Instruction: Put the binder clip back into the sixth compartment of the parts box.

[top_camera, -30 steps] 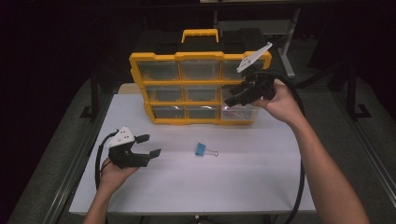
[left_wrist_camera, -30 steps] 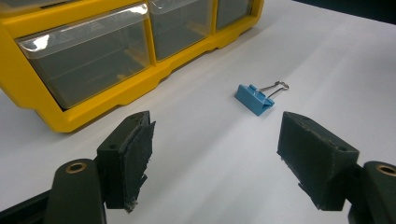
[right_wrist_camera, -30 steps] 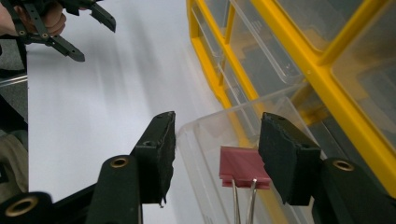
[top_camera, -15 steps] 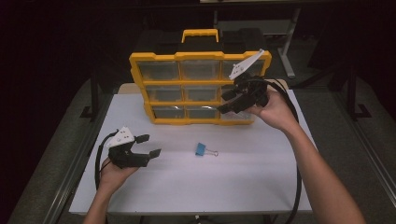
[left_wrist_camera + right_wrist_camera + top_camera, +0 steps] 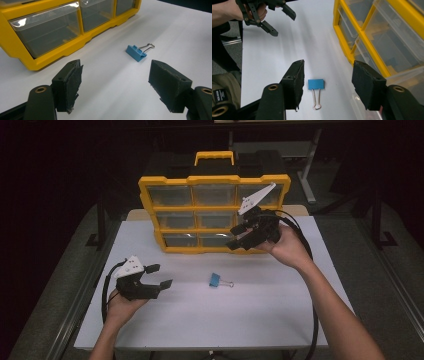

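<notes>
A small blue binder clip lies flat on the white table, in front of a yellow organizer with clear drawers. My right gripper hovers in front of the organizer's lower right drawers, open and empty. In the right gripper view the clip shows far below, between the jaws of that gripper. My left gripper rests low at the table's left, open, pointing toward the clip. Nothing sits between the jaws of the left gripper.
The organizer stands upright at the table's far edge with a black handle on top. The right gripper view shows its drawers close on the right and the left gripper farther off. Dark floor and table legs surround the table.
My right gripper has moved left and slightly down across the organizer's front, toward the table's middle. The left gripper and the clip have stayed put.
</notes>
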`<state>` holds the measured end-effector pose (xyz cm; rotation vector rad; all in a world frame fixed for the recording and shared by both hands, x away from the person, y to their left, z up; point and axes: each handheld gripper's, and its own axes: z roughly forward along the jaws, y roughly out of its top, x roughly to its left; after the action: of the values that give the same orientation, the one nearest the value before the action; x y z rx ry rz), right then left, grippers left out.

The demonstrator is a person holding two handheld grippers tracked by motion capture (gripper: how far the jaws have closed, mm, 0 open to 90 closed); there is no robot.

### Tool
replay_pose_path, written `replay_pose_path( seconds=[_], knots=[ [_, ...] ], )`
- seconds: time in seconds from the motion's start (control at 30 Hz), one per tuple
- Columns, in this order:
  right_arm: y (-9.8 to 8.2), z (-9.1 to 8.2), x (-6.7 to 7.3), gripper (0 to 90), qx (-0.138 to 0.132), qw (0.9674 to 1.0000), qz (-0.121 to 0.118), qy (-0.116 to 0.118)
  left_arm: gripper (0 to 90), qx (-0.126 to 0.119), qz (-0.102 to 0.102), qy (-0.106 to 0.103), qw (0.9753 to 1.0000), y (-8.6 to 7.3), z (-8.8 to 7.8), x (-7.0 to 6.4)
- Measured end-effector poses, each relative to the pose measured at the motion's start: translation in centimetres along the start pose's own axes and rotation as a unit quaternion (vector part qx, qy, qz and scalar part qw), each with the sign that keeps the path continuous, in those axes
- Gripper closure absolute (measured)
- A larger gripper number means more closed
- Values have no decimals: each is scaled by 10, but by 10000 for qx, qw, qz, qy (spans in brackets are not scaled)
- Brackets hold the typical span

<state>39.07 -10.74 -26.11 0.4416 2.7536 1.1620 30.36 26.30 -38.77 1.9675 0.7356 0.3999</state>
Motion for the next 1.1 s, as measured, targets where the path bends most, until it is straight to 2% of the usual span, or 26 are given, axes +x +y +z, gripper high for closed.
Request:
replay_pose_path(
  seconds=[0.27,0.47,0.7,0.73,0.8,0.87,0.97,1.03,1.07,1.1],
  knots=[
    [0,8,10,399,-2,9999,32,111,261,13,19,-1,10000,0,0,0],
    [-3,16,15,386,15,9999,-84,113,261,-17,-23,1,10000,0,0,0],
    [-9,27,21,380,71,9998,-35,155,261,-16,-17,8,10000,0,-1,0],
    [-12,33,24,380,61,9998,-66,190,261,-70,-50,5,10000,0,0,0],
    [-13,36,27,380,84,9998,-22,188,261,-72,-46,8,10000,0,0,0],
    [-15,40,28,380,68,9998,-79,188,261,-67,-38,12,10000,0,-1,0],
    [-19,46,34,371,136,9998,-13,173,261,-65,-25,15,10000,0,-1,0],
    [-21,51,35,367,76,9998,-143,129,261,-71,-26,14,10000,0,-1,0],
    [-23,54,38,367,127,9997,-58,193,261,-54,7,18,10000,0,-1,1],
    [-25,58,39,367,129,9997,-102,153,261,-55,20,14,10000,0,-1,1]
  ],
)
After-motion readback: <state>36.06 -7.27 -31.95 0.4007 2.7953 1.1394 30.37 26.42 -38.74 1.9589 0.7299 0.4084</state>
